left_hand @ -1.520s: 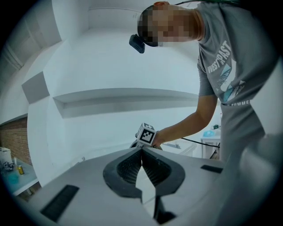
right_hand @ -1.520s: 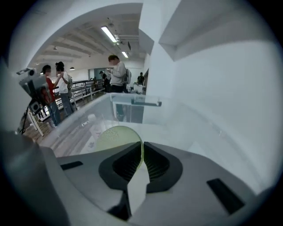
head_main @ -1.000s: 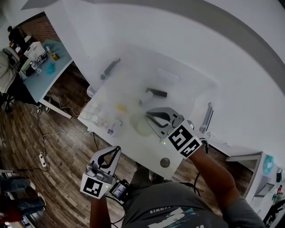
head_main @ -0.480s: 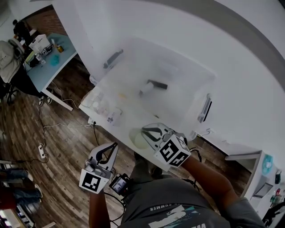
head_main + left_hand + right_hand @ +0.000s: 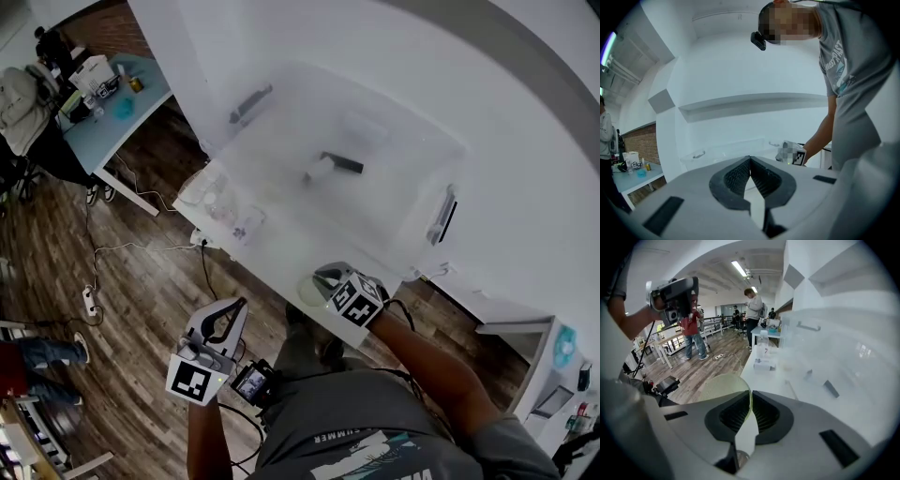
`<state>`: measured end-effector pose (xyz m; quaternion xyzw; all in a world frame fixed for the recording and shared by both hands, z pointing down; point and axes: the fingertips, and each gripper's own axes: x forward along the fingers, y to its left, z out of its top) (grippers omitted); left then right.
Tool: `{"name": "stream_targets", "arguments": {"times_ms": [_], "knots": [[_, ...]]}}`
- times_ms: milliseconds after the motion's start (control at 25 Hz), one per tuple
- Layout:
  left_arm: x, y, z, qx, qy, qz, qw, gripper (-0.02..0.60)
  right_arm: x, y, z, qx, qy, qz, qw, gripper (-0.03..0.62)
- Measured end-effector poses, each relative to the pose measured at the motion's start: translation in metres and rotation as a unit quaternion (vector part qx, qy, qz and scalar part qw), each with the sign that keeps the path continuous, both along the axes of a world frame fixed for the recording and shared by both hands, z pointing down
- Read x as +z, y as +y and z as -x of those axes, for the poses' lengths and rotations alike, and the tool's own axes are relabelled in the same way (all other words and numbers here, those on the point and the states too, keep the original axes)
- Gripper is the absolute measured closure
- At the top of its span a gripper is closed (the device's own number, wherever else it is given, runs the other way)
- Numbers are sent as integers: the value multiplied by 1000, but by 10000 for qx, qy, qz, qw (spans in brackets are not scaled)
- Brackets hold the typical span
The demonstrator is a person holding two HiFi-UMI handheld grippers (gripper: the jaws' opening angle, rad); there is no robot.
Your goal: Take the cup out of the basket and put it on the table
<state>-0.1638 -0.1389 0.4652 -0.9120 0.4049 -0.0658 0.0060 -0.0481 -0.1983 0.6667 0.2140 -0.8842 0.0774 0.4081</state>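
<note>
Pale green cup is now clear of the basket; a second ago it was inside. My right gripper has its fingers clamped on the rim, over the table near edge. Only set-down remains, I judge. Left gripper is off the table, fingers together, empty.

Your basket sits on the table. The cup is outside it, at the table's near edge just before the basket, between your right gripper's jaws. Your left gripper hangs off the table, over the floor, left of the cup.
</note>
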Motion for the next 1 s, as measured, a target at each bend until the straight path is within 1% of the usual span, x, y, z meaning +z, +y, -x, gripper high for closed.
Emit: {"name": "stream_targets", "arguments": {"times_ms": [120, 240, 480, 600, 720, 840, 1000], "knots": [[3, 6, 6, -55, -38, 40, 10000, 572, 34, 2, -6, 132, 186, 333, 9992, 563], [1, 10, 11, -92, -68, 35, 9999, 572, 55, 2, -8, 246, 305, 535, 9978, 563], [-3, 15, 11, -100, -106, 28, 9999, 572, 74, -2, -13, 468, 567, 797, 9941, 563], [-5, 19, 12, -81, -135, 6, 9999, 572, 80, -5, -13, 631, 619, 911, 9919, 563], [-9, 24, 12, -73, -169, -36, 9998, 572, 82, -8, -13, 785, 561, 1022, 9901, 562], [-12, 31, 12, -84, -228, -65, 9997, 572, 76, -10, -14, 932, 436, 1001, 9897, 554], [-20, 42, 7, -58, -329, -142, 9993, 572, 51, -13, -24, 1372, -149, 676, 9881, 492]]}}
